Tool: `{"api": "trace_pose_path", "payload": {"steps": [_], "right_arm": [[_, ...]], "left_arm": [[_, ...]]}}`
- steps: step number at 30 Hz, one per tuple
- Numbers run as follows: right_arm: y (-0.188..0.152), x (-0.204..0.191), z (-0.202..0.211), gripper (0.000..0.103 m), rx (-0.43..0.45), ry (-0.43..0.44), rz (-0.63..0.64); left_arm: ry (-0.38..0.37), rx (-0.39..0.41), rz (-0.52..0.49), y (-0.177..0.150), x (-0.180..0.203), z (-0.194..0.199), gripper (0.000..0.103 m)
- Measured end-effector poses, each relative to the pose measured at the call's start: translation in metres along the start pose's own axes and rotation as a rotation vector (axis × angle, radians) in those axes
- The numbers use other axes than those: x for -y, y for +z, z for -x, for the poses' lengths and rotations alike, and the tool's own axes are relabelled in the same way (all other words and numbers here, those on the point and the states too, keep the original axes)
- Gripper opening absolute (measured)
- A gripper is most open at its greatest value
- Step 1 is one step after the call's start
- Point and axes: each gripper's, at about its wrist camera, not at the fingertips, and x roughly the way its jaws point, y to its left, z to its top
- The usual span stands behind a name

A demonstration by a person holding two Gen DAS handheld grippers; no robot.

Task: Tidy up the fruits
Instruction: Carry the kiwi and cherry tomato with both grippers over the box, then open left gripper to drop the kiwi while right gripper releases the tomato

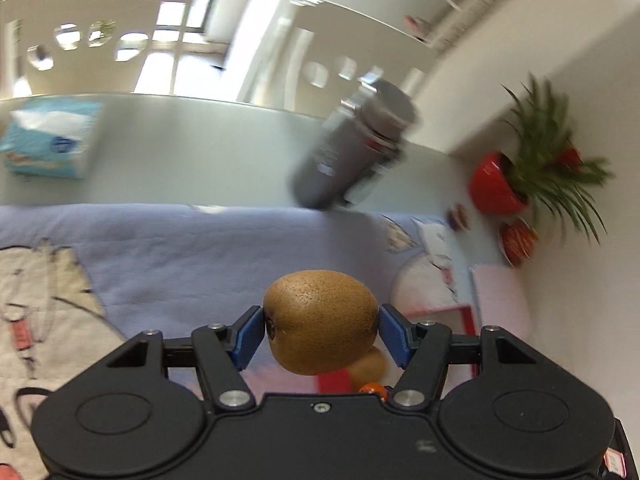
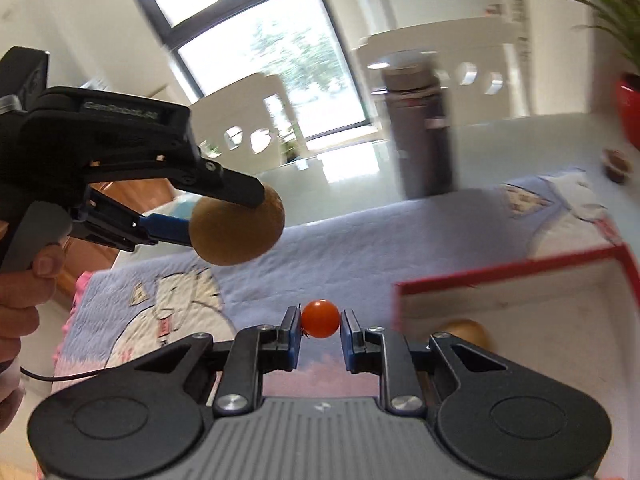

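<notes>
Kiwi sat between the blue pads of the left tool, which was closed on its two sides and held it in the air above the lilac cloth; in the right wrist view the same kiwi hung at the tip of the left tool, above the cloth and to the left of the box. The right tool was almost closed and its pads pressed a small orange-red tomato from both sides; it was also lifted above the cloth. A white box with a red rim stood on the cloth at the right; a second kiwi lay inside it, partly hidden behind the right tool. On the glass worktop behind the cloth stood a dark grey bottle, blurred; a tissue pack lay at the far left, and a red pot with a green plant stood at the right near the wall.
</notes>
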Motion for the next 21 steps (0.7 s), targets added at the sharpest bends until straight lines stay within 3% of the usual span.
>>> {"api": "trace_pose_path", "payload": {"steps": [8, 12, 21], "right_arm": [[-0.022, 0.084, 0.046, 0.023, 0.038, -0.110, -0.156], [-0.034, 0.119, 0.052, 0.023, 0.042, -0.136, -0.222], [-0.046, 0.137, 0.025, 0.024, -0.035, -0.144, -0.179]], "left_arm": [[-0.076, -0.102, -0.131, -0.029, 0.077, -0.058, 0.073], [-0.075, -0.146, -0.182, -0.041, 0.101, -0.087, 0.073], [-0.012, -0.219, -0.243, -0.057, 0.114, -0.135, 0.073]]}}
